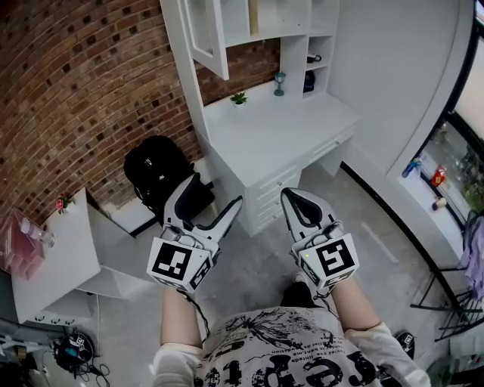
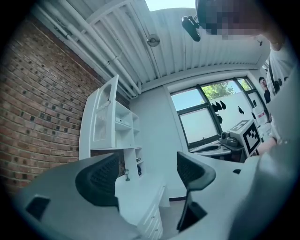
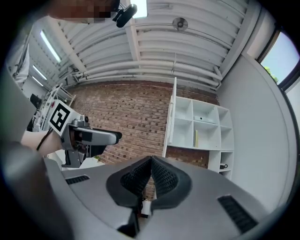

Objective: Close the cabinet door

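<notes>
The white cabinet over the desk has its glazed door (image 1: 208,38) swung out to the left, away from the open shelves (image 1: 283,19). In the left gripper view the door (image 2: 104,117) stands ajar well ahead. The right gripper view shows the door (image 3: 170,117) edge-on beside the shelves (image 3: 201,129). My left gripper (image 1: 215,190) is held low in front of the desk, far from the door. Its jaws are open and empty, as its own view of the left gripper (image 2: 147,176) shows. My right gripper (image 1: 291,196) is alongside, shut on nothing, its pads (image 3: 161,178) pressed together.
The white desk (image 1: 291,132) with drawers carries a small plant (image 1: 239,98) and a goblet (image 1: 280,82). A black bag (image 1: 155,170) sits on the floor at the desk's left. A white side table (image 1: 60,249) stands at the left, and a window sill with bottles (image 1: 435,178) at the right.
</notes>
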`<state>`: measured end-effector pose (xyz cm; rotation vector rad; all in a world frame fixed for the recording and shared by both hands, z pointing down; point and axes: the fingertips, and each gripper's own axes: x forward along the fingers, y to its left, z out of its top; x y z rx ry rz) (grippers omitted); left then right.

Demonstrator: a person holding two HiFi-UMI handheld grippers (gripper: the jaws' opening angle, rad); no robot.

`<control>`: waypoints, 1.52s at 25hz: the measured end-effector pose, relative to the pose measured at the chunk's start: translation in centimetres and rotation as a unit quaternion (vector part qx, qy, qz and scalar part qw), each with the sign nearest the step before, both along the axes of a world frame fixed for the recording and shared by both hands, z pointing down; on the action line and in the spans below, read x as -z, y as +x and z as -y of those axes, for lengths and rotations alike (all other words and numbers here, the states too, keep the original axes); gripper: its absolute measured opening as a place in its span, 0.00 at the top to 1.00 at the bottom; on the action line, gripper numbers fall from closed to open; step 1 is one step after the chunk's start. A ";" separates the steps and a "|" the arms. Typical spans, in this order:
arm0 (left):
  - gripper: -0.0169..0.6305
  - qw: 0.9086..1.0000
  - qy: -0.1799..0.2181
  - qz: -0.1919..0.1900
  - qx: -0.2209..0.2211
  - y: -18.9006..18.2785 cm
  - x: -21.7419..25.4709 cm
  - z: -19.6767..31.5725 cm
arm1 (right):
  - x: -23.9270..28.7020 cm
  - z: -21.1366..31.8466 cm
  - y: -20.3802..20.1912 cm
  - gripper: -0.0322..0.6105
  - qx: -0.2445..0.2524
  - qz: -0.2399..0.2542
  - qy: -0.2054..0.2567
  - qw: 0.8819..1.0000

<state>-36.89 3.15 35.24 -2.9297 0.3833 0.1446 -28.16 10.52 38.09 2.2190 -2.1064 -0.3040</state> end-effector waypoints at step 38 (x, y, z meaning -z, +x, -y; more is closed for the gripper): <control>0.42 0.977 0.119 -0.113 0.136 20.6 29.1 26.7 | 16.4 31.5 22.8 0.92 0.231 -0.038 0.074 0.969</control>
